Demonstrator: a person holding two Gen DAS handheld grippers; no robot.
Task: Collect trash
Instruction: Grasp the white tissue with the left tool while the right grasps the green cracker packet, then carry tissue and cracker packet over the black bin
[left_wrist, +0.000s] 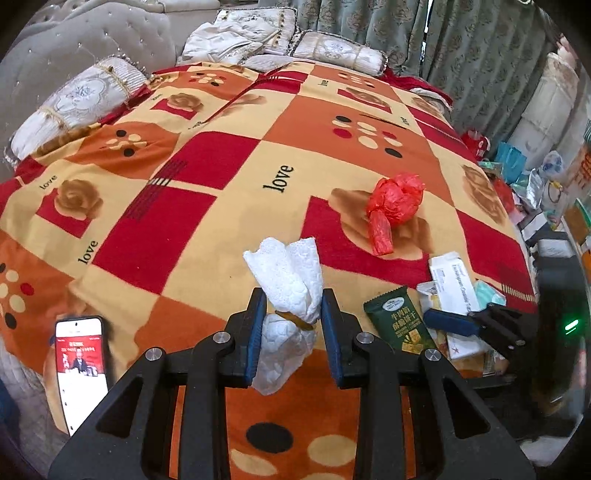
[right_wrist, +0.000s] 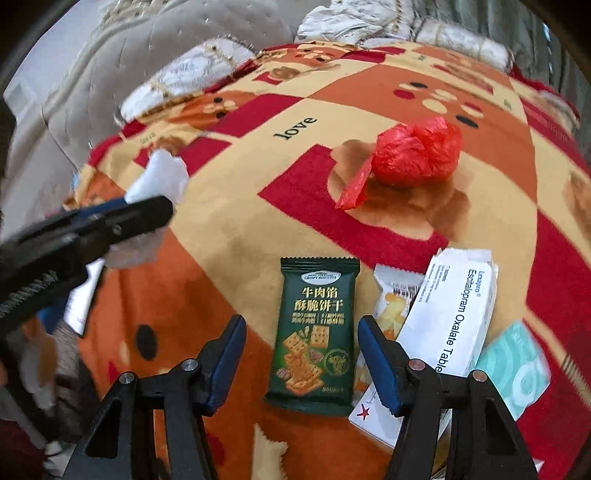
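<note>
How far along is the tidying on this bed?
Nothing shows as binned yet. In hand: the left gripper pinches a white tissue. The right gripper, open, hovers over the green biscuit packet. Left: that packet, the red bag, the white box and the wrappers beside it.

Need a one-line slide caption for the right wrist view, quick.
Right gripper open above a green biscuit wrapper on the patterned blanket, red plastic bag beyond.
</note>
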